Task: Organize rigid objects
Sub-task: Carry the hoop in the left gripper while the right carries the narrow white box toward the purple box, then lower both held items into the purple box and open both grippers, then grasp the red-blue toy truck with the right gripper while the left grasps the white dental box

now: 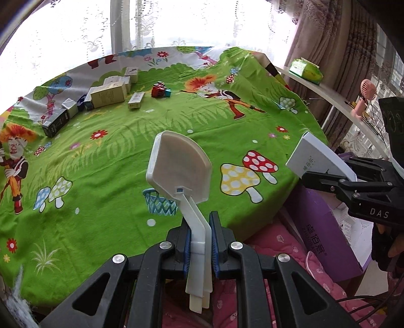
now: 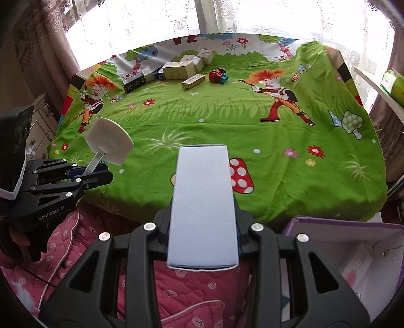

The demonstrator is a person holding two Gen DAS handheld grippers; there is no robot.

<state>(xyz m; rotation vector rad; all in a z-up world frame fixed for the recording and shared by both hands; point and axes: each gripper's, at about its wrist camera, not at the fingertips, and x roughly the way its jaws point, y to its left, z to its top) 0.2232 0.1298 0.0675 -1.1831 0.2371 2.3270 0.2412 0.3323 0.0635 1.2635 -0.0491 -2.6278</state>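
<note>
White plastic, a toy basketball hoop (image 1: pixel 180 171) sits clamped by its post in the left gripper (image 1: pixel 199 242), above the near edge of the green cartoon tablecloth (image 1: pixel 141 131). Right of it, the right gripper (image 2: pixel 202 239) clasps a white box (image 2: pixel 203 201) over that same edge.

Daylight pours through the window (image 1: pixel 141 22) at twelve o'clock, blown out to white glare, leaving the green tablecloth (image 2: pixel 227 131) bright and sharp while fisheye bending and dark vignetting crowd every edge from three to nine.
</note>
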